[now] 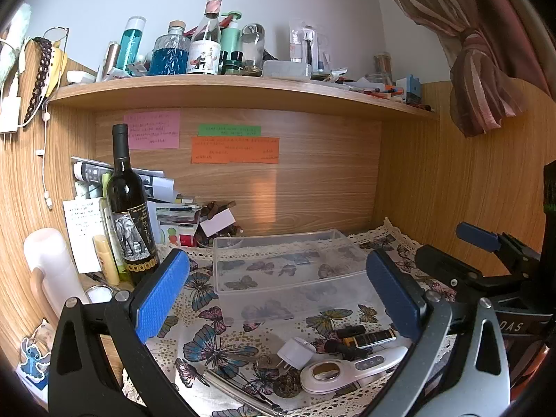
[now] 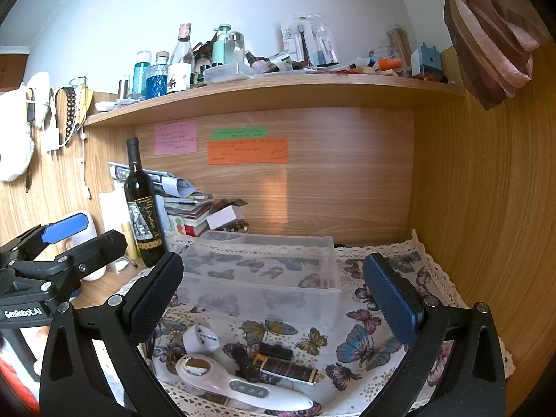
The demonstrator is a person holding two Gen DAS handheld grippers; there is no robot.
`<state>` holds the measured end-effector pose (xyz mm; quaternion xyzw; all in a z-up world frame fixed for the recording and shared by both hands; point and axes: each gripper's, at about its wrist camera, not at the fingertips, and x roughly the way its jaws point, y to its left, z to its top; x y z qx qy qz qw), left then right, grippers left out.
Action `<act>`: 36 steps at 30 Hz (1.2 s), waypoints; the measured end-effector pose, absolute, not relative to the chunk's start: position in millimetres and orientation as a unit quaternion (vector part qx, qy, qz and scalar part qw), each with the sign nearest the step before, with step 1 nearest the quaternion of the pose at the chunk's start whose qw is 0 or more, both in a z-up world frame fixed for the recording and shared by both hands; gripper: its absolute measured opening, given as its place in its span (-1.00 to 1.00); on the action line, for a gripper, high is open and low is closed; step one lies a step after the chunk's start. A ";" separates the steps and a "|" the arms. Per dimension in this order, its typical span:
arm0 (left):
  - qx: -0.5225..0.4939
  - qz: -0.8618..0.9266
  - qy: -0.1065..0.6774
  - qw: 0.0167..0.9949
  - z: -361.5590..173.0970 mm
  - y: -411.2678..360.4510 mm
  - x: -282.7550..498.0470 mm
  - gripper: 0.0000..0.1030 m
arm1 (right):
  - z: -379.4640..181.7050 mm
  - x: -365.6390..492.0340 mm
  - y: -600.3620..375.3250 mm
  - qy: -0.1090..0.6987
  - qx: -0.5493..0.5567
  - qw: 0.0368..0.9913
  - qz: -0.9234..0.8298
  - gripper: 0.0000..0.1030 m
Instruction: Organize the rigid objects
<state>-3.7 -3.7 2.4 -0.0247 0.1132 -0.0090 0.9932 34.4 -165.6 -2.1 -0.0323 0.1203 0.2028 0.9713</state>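
Clear plastic makes the storage box [image 1: 278, 271] hard to read, but it looks empty: only the butterfly cloth [image 1: 215, 347] shows through its walls. It stands at the back of the cloth, and the small rigid things lie in a loose group just in front of it: a white handheld device [image 2: 229, 382], a black and gold tube [image 2: 288, 370], a white cap [image 2: 199, 338] and a metal pen [image 1: 239, 391]. The left gripper [image 1: 278, 292] and the right gripper [image 2: 274, 299] both hang above this group with jaws spread wide, holding nothing. I think the best start is the white device, taken across its narrow handle, because the tube could roll away.
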 end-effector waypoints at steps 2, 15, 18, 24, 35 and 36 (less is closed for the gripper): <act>-0.026 -0.009 0.114 0.993 2.0 -3.8 -4.6 1.00 | -3.3 34.0 -167.4 0.120 -0.031 0.971 0.203 1.00; -0.028 -0.011 0.133 0.991 -6.8 3.5 1.0 0.99 | -5.2 34.8 -168.7 0.121 -0.031 0.971 0.206 1.00; -0.032 -0.006 0.172 0.985 -22.1 12.8 9.2 0.68 | -14.3 42.8 -171.5 0.145 -0.031 0.965 0.216 1.00; -0.038 0.009 0.264 0.964 -68.1 28.8 25.0 0.56 | -46.8 62.5 -170.6 0.225 -0.033 0.943 0.244 0.69; -0.069 0.003 0.369 0.927 -127.0 43.3 22.4 0.41 | -89.2 76.6 -156.8 0.307 -0.067 0.911 0.266 0.03; -0.072 -0.002 0.373 0.925 -128.4 42.6 22.4 0.41 | -91.0 77.2 -156.5 0.310 -0.070 0.910 0.267 0.01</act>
